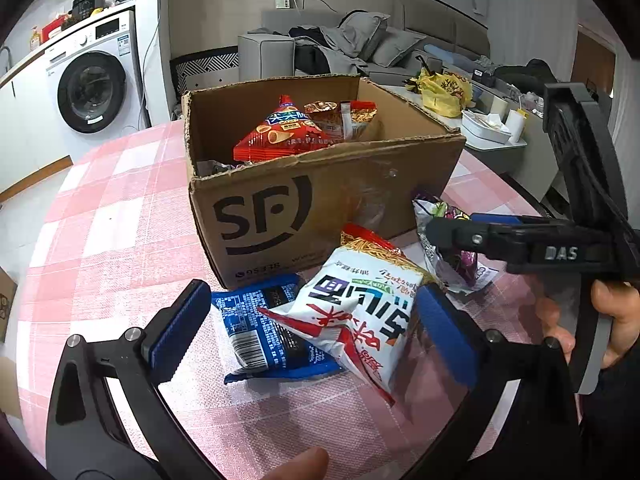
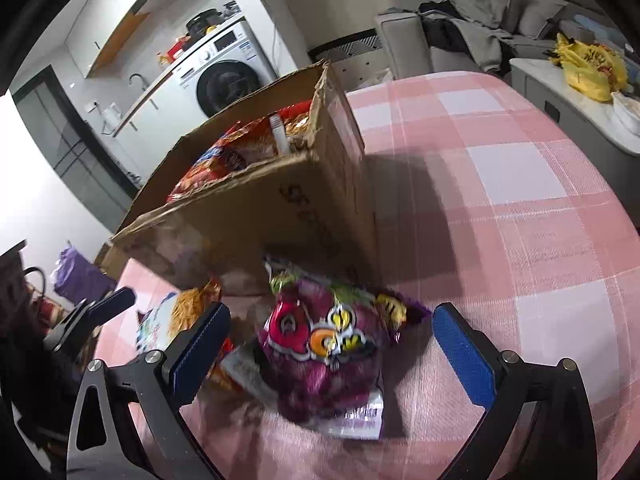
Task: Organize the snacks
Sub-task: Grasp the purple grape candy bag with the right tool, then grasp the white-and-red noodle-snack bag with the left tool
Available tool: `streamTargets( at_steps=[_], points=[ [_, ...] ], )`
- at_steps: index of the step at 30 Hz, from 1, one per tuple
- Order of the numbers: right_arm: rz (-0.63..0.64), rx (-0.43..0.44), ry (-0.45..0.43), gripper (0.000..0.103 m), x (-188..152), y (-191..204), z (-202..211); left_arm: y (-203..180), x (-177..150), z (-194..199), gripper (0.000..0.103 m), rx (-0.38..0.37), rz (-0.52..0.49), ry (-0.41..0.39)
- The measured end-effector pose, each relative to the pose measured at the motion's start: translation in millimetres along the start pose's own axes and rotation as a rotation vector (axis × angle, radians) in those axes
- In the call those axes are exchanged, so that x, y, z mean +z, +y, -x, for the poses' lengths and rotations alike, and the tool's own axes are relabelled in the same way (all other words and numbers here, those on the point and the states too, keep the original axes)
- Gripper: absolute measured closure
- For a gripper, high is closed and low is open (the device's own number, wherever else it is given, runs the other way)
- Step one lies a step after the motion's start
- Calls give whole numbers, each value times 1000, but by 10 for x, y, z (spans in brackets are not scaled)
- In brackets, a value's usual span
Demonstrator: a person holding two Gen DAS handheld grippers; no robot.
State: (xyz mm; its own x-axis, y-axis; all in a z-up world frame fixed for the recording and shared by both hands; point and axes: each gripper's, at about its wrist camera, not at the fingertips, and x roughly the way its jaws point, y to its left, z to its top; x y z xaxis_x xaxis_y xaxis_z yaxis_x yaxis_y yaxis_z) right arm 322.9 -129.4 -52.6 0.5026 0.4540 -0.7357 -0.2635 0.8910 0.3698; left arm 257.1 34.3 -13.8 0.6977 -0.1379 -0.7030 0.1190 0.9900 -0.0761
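Left wrist view. Left gripper [image 1: 312,328]: fingers spread wide, one either side of the white noodle pack [image 1: 360,312], pinching nothing. White pack: crinkled, red and blue lettering, noodle picture at its far end, lying across a blue pack [image 1: 260,328] with a barcode label. Both lie on the pink checked cloth [image 1: 112,240], just near of the box [image 1: 320,208]. Box: brown cardboard, open top, dark logo on its near wall; holds a red chip bag [image 1: 280,132] and an orange noodle pack [image 1: 348,116]. Purple bag [image 1: 452,256]: right of the white pack, under the right gripper [image 1: 448,232], which enters from the right.

Right wrist view. Right gripper [image 2: 332,348]: fingers spread, the purple bag [image 2: 328,352] between them, untouched. Bag: glossy purple, round red and orange letters, white strip at its near end, blurred. It lies on the cloth [image 2: 520,184], touching the box [image 2: 280,216] at its far end. White pack [image 2: 176,320] lies to the left.
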Motion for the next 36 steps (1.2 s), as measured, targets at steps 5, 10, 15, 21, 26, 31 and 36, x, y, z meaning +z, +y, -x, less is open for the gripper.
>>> streamTargets(
  at_steps=[5,10,15,21,26,31,36],
  points=[
    [58,-80,26,0,-8,49,-50,1,-5,5,1,-5,5,1],
    [43,-60,44,1,-2,-65,-54,15,-12,-8,1,-36,21,11],
    [71,28,45,25,-38,-52,-41,-9,-19,-38,1,-41,19,18],
    [114,68,18,48,-87,55,22,-24,-26,-74,1,-44,21,24],
    [114,95,-37,53,-94,70,203,-21,-32,-75,1,-55,26,24],
    [121,97,-51,54,-108,21,259,-91,-4,-128,1,-96,14,48],
    [120,92,-38,53,-102,-4,230,-305,128,-251,11,-68,-98,55]
  ],
)
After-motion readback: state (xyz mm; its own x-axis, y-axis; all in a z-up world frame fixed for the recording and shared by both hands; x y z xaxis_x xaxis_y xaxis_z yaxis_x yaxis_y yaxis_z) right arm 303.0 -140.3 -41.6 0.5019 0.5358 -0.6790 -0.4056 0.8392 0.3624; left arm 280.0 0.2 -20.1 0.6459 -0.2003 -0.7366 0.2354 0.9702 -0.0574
